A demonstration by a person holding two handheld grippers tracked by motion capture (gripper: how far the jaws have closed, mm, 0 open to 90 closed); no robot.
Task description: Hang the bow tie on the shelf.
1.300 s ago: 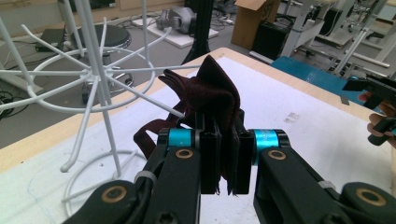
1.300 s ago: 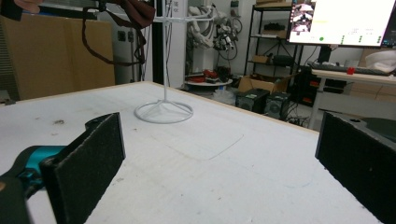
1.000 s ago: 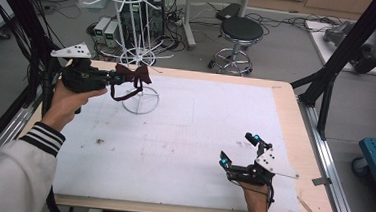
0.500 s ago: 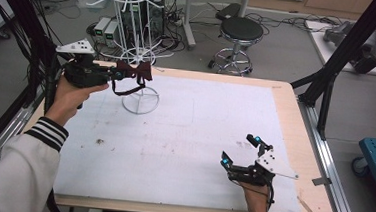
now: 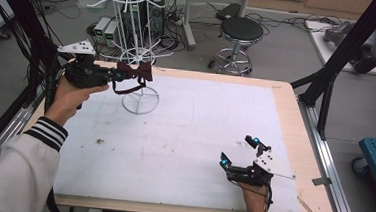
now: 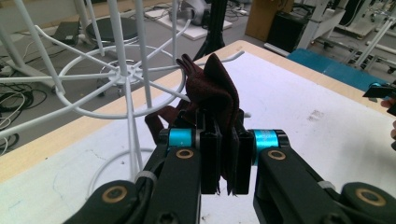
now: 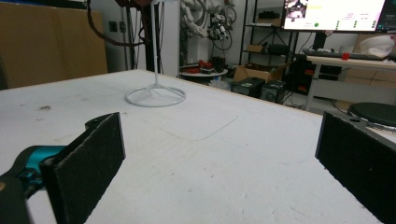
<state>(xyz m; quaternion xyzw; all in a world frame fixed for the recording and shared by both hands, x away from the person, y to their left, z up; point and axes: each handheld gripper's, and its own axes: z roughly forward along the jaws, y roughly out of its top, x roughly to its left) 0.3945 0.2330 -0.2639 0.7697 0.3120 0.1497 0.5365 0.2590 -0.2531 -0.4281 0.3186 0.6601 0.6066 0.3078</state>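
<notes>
A dark red bow tie (image 5: 135,73) with a hanging strap is pinched in my left gripper (image 5: 114,76), which is shut on it. I hold it in the air at the lower ring of a white wire rack (image 5: 130,42) at the table's far left. In the left gripper view the bow tie (image 6: 212,93) sticks up between the jaws, touching a spoke of the rack (image 6: 116,74). My right gripper (image 5: 239,152) rests low at the table's front right, jaws wide apart with nothing between them. Its two pads (image 7: 88,163) frame bare table.
The table is covered by a white mat (image 5: 184,136) with small dark specks at the left. The rack's round base (image 5: 140,102) stands on the mat, also seen as a ring (image 7: 155,97). A black stool (image 5: 238,34) and cables lie beyond the far edge.
My left gripper has shifted the bow tie slightly up and right toward the rack's lower ring. The right gripper has stayed in place.
</notes>
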